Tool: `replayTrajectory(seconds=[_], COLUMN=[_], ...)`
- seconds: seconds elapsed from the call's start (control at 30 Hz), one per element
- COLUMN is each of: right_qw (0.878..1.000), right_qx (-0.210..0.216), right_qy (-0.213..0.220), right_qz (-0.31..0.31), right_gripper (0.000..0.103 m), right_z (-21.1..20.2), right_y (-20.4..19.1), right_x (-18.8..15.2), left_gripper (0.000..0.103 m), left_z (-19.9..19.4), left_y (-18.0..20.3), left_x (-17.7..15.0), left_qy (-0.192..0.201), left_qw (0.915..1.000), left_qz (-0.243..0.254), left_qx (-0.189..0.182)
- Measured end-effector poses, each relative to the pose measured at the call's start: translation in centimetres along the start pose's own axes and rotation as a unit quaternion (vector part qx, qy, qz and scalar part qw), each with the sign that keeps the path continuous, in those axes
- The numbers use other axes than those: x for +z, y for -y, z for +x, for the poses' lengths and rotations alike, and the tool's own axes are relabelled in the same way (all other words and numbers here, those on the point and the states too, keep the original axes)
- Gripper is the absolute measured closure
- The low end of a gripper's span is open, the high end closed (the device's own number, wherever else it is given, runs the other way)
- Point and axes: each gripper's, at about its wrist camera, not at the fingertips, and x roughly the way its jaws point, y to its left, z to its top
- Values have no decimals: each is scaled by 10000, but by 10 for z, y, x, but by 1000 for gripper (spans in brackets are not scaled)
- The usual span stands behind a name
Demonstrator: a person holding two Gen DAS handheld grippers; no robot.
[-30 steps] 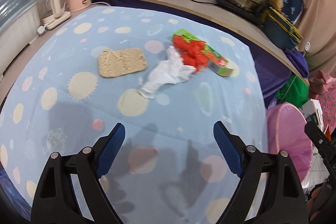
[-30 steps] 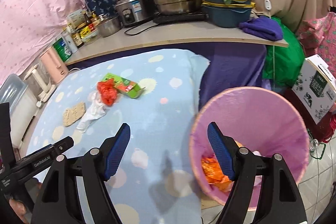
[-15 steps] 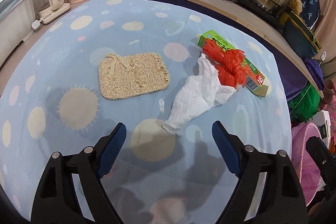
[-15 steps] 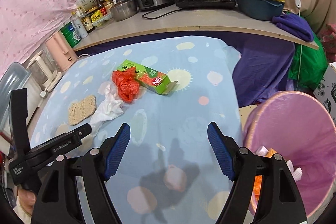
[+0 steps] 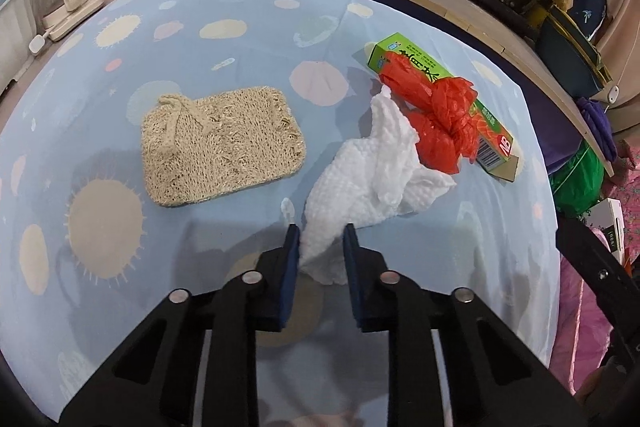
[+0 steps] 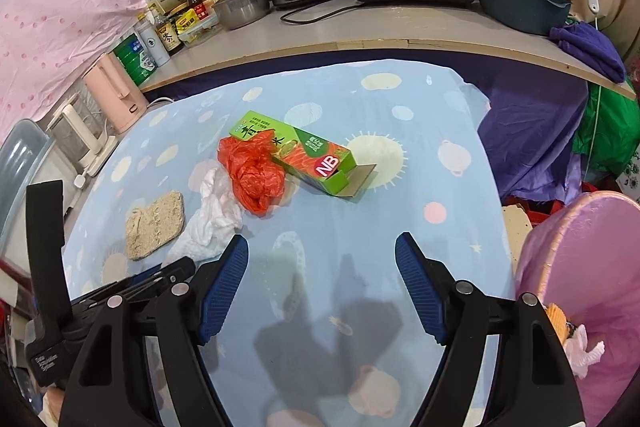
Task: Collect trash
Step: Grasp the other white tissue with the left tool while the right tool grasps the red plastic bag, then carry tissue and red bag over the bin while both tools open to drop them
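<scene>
Trash lies clustered on the bench (image 5: 248, 7): we have the white paper towel (image 5: 372, 179) just beside the red plastic bag (image 5: 436, 123), which rests against the green carton (image 5: 492, 143). If we lift now, the towel could slip free, since our left gripper (image 5: 320, 247) has only a thin tail; its fingers (image 5: 290, 259) have just been closing and now pinch that tail. Our right gripper (image 6: 322, 287) hangs spread wide, holding nothing, near the towel and the pink bin (image 6: 592, 267).

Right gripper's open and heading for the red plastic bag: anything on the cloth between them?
Nothing visible. Only bare tablecloth lies between the right gripper and the red plastic bag; the white tissue sits off to its left.
</scene>
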Motion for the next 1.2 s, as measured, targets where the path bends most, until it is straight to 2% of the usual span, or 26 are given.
replayTrajectory(seconds=[0.1,0.47,0.67,0.73,0.77,0.83,0.9,0.97,1.07,1.13,1.2], right_qw=[9999,9974,9965,9962,9960,9958,9958,9960,9968,9975,9981], right_qx=[94,480,465,428,404,316,330,353,383,402,400], right_qy=[8,181,131,82,44,-59,-155,-119,-47,1,63], right_qz=[-90,-498,-689,-750,-794,-857,-834,-816,-700,-577,-467], right_gripper=[30,38,46,55,58,77,80,82,84,84,84], right_z=[5,34,59,68,73,83,88,83,68,57,45], right_y=[-8,-46,-63,-67,-69,-71,-68,-65,-58,-50,-41], right_x=[4,23,32,34,35,35,32,29,24,22,20], left_gripper=[97,98,98,97,95,86,67,54,54,59,78], left_z=[-7,-34,-36,-36,-36,-34,-34,-34,-28,-21,-13], left_y=[-5,-22,-29,-30,-29,-28,-28,-28,-24,-21,-18], left_x=[-4,-19,-23,-22,-20,-18,-16,-14,-9,-6,-5], left_qy=[22,63,65,87,83,103,131,173,217,168,74], left_qw=[10000,9997,9995,9993,9993,9994,9992,9988,9989,9993,9995], left_qz=[-46,-235,-306,-325,-312,-292,-332,-377,-316,-244,-197], left_qx=[-11,-55,-64,-154,-170,-158,-199,-276,-261,-222,-255])
